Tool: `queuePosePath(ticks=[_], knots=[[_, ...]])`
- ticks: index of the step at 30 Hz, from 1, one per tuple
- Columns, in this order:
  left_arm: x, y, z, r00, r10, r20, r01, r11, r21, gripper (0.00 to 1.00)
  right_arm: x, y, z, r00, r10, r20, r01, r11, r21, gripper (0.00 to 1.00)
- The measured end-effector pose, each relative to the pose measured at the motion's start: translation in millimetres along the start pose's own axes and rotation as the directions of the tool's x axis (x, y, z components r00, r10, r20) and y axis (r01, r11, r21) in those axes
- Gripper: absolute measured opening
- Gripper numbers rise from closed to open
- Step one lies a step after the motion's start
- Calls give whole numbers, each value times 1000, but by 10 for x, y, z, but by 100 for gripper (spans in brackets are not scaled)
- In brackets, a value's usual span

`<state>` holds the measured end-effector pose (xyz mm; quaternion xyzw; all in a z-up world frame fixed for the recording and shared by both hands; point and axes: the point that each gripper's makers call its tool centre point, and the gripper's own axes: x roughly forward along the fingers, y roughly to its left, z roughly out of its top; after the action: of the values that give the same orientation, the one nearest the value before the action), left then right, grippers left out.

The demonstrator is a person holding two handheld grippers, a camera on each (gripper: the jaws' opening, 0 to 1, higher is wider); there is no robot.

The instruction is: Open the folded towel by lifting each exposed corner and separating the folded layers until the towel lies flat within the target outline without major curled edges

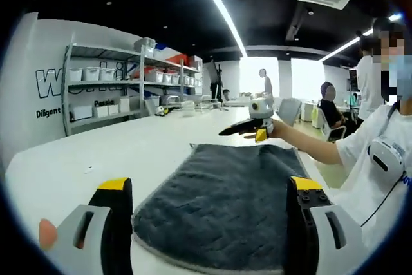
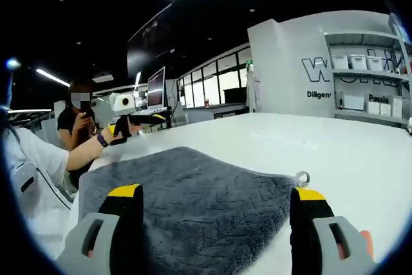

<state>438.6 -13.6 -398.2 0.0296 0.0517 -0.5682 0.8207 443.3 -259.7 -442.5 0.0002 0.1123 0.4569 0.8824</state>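
I count one towel (image 1: 222,207), dark grey, lying on the white table (image 1: 96,159). I count two grippers, one in each hand of the person. In the left gripper view, the left gripper (image 1: 209,191) has its two jaws spread wide, and the towel lies between them and just in front of them; the jaws hold nothing. At the far edge of the towel I see the right gripper (image 1: 248,130), held by the person's hand, very near to the towel's far corner. In the right gripper view, the right gripper (image 2: 215,201) is also spread wide and holds nothing, with the towel (image 2: 193,198) between the jaws. One small loop (image 2: 302,176) sticks out at the towel's corner. Beyond the towel, the left gripper (image 2: 125,127) is by its far edge. A shelf rack (image 1: 106,88) with white boxes stands behind the table.
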Motion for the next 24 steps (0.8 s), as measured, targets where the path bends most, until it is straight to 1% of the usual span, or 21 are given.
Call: queuePosePath(ticks=[3, 5, 6, 7, 8, 10, 13, 14, 16, 17, 18, 19, 21, 22, 23, 24], knots=[[55, 36, 77, 998, -16, 67, 17, 1000, -24, 98, 21, 24, -18, 1000, 4, -15, -4, 1000, -9, 97], [53, 28, 111, 994, -19, 105, 22, 999, -29, 98, 42, 35, -81, 998, -3, -62, 0, 999, -45, 97], [48, 17, 105, 993, -21, 112, 24, 999, -28, 98, 59, 67, -78, 998, 0, -63, -3, 999, -49, 96], [42, -18, 89, 994, -22, 110, 25, 999, -27, 98, 77, 101, -75, 998, 11, -65, -14, 999, -52, 96], [36, -29, 60, 995, -17, 95, 19, 1000, -23, 98, 89, 142, -64, 998, 25, -66, -28, 998, -54, 96], [8, -33, 17, 997, 2, 75, -1, 1000, -6, 97, 113, 251, -40, 997, 50, -62, -54, 997, -64, 96], [-10, -42, -69, 999, 17, 29, -17, 1000, 10, 97, 148, 351, -38, 996, 63, -65, -68, 995, -72, 96], [-19, -41, -133, 1000, 25, -13, -25, 999, 26, 96, 158, 376, -56, 995, 67, -74, -71, 996, -58, 96], [-25, -22, -154, 998, 41, -42, -38, 998, 55, 95, 160, 397, -104, 992, 51, -114, -57, 997, -56, 95], [-23, -29, -125, 998, 43, -38, -40, 997, 69, 94, 139, 400, -146, 988, 28, -151, -37, 998, -59, 94], [-24, -56, -90, 999, 42, -30, -40, 996, 78, 94, 132, 411, -161, 986, 14, -168, -26, 997, -67, 94], [-27, -88, -32, 999, 34, -14, -33, 995, 91, 94, 105, 431, -180, 980, -22, -199, 2, 995, -97, 94], [-22, -146, 37, 1000, 16, 14, -18, 995, 98, 93, 62, 451, -227, 966, -77, -248, 53, 993, -103, 93], [-14, -161, 46, 1000, 9, 19, -11, 995, 97, 93, 54, 468, -239, 961, -92, -261, 67, 992, -106, 93], [-8, -160, 42, 1000, 5, 16, -6, 995, 95, 93, 48, 500, -240, 959, -96, -265, 71, 992, -103, 93], [5, -169, 26, 1000, 3, 10, -4, 995, 96, 93, 26, 449, -228, 954, -105, -281, 85, 993, -81, 93]])
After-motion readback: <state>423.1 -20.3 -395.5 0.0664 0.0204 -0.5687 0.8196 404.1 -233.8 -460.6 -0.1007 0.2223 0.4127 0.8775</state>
